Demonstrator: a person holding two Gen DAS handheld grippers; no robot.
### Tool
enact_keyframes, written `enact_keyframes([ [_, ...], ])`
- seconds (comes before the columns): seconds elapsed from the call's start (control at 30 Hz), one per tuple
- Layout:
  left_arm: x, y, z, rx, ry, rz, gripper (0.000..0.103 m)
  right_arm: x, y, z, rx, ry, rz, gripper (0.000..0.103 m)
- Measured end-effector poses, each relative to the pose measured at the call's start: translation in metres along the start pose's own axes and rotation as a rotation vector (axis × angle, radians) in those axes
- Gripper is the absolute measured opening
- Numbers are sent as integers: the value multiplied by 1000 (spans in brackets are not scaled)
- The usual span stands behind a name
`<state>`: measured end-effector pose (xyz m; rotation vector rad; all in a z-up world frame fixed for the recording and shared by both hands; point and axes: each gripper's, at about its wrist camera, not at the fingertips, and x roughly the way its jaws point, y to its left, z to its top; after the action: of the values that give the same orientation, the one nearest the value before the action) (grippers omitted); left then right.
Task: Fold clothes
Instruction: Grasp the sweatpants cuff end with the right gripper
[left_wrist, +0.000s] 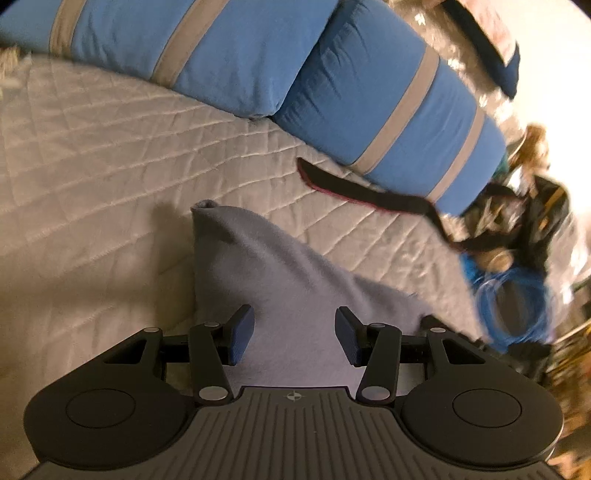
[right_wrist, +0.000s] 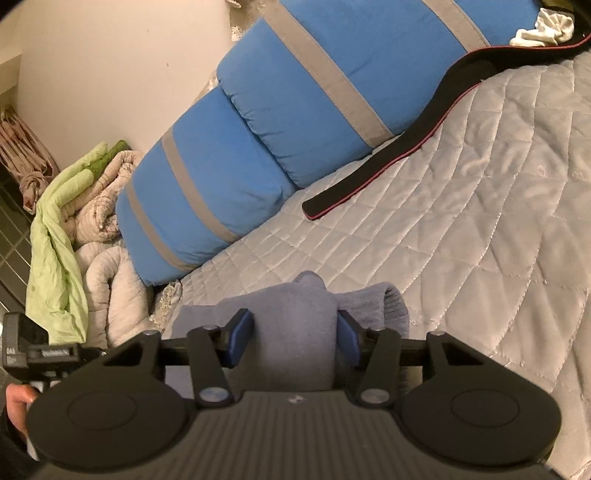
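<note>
1. We find the task's thing, a grey-blue garment (left_wrist: 280, 280), on the quilted bedspread (left_wrist: 92, 155), near the front edge of the bed and well short of the blue striped pillows (left_wrist: 388, 122) along the back.

2. From the left wrist camera the cloth rises to a peaked corner and slopes away to the right in one broad sheet. We judge that part not yet flattened or squared.

3. From the right wrist camera the same garment (right_wrist: 295, 314) looks bunched: a thick hump in the middle, a rolled, sleeve-like tube to the right of it and a flatter layer to the left. We read this as a fold begun, not a tidy stack.

4. Our left gripper (left_wrist: 294, 334) stands partly open above the cloth. Clear gaps show on both sides of the pads, so it holds nothing.

5. Our right gripper (right_wrist: 294, 338) has its jaws apart with the hump lying between them. The cloth seems to fill the gap, but we see no pinch, so we take it as released, not gripped.

6. A black strap with a red edge (right_wrist: 388, 155) lies across the quilt, and a heap of pale bedding (right_wrist: 85, 229) sits beyond the pillows; whether either belongs to the job we cannot tell.

7. Left to do, in our judgement: smooth the peak, bring the loose parts over, and press the bundle flat.
</note>
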<state>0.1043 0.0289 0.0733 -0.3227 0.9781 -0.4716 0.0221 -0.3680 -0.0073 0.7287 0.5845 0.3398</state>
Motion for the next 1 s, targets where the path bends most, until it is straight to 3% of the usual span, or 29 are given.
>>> enact_keyframes([
  [0.13, -1, -24, -7, 147, -40, 177, 48, 0, 0, -1, -4, -5, 0, 61],
  [0.27, -2, -36, -10, 209, -68, 214, 62, 0, 0, -2, -8, -8, 0, 57],
  [0.37, -3, -41, -12, 245, -84, 234, 63, 0, 0, -2, -8, -11, -1, 52],
  [0.6, -4, -42, -14, 255, -82, 231, 63, 0, 0, -3, -19, -14, -3, 35],
  [0.67, -4, -42, -14, 255, -81, 226, 64, 0, 2, -4, -29, -15, -3, 20],
  [0.73, -4, -43, -14, 256, -81, 220, 64, 0, 5, -4, -47, -20, 0, 15],
  [1.0, -4, -40, -14, 241, -86, 192, 64, -14, 9, -2, -63, -74, 15, 11],
])
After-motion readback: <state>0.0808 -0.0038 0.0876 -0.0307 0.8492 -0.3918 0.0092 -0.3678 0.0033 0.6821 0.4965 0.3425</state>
